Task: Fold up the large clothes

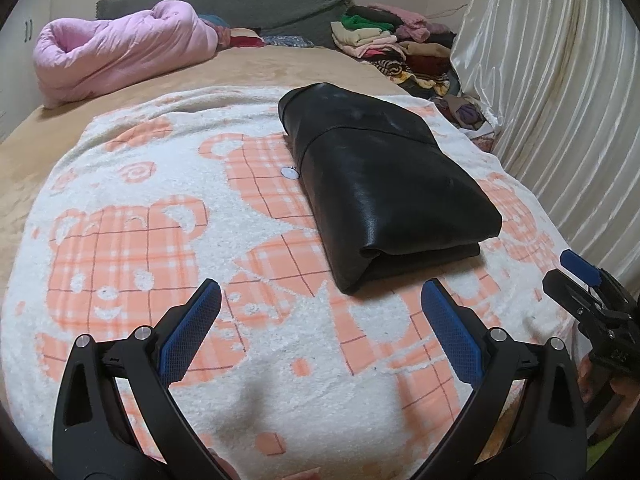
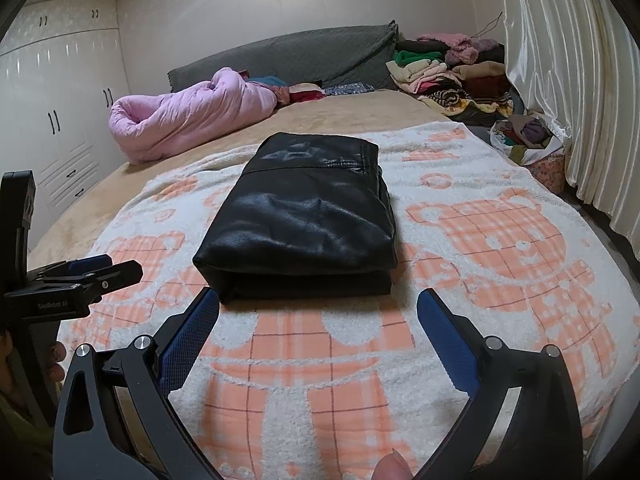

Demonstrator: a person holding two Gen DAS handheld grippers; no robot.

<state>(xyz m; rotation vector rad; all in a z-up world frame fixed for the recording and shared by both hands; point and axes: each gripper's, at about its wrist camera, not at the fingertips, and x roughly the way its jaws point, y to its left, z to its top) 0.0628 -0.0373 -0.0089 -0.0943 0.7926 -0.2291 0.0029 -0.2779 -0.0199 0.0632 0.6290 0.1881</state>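
A black leather garment (image 1: 384, 184) lies folded into a thick rectangle on a white and orange bear-pattern blanket (image 1: 160, 216). It also shows in the right wrist view (image 2: 304, 220), just ahead of my right gripper. My left gripper (image 1: 322, 296) is open and empty, hovering over the blanket near the garment's near-left corner. My right gripper (image 2: 318, 304) is open and empty, its fingertips just short of the garment's near edge. The right gripper also shows at the right edge of the left wrist view (image 1: 588, 292), and the left gripper at the left edge of the right wrist view (image 2: 84, 276).
A rolled pink quilt (image 2: 192, 112) lies at the bed's far left. A pile of folded clothes (image 2: 452, 68) sits at the far right by a grey headboard (image 2: 288, 56). A cream curtain (image 2: 568, 80) hangs along the right side. White wardrobes (image 2: 60, 92) stand left.
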